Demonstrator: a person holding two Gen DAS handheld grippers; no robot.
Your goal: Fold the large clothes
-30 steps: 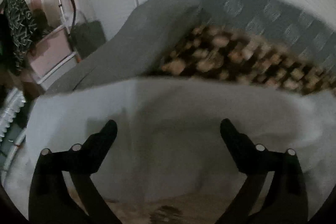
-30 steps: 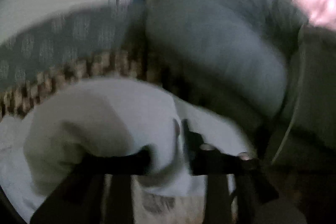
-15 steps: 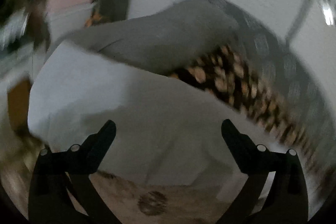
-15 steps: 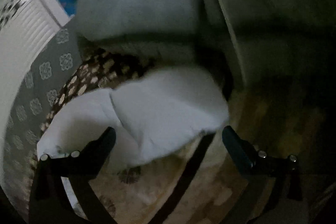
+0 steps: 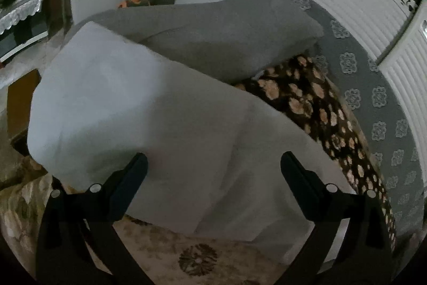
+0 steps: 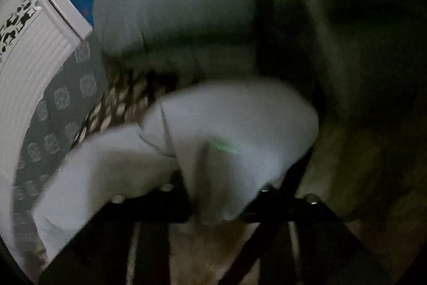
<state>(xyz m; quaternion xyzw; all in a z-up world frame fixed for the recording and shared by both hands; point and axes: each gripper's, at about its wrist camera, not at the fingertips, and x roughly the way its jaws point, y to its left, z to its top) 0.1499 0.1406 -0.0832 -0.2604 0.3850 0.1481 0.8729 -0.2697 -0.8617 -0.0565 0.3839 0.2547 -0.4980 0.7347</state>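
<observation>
Two cushions (image 5: 213,44) – grey – behind white garment (image 5: 160,124); spotted blanket (image 5: 315,108) beside.

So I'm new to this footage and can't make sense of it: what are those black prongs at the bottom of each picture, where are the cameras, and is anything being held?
No robot arm here: a person holds a two-finger gripper in each hand, and a fisheye camera on each looks forward along its fingers. The black prongs are those fingers. In the left wrist picture the left gripper stands wide open above a white garment, holding nothing. The garment lies on a patterned cover, beside a grey cushion and a brown spotted blanket. In the right wrist picture, which is dark and blurred, the right gripper is closing its jaws on a fold of the same white garment, which sits bunched between the fingers.
</observation>
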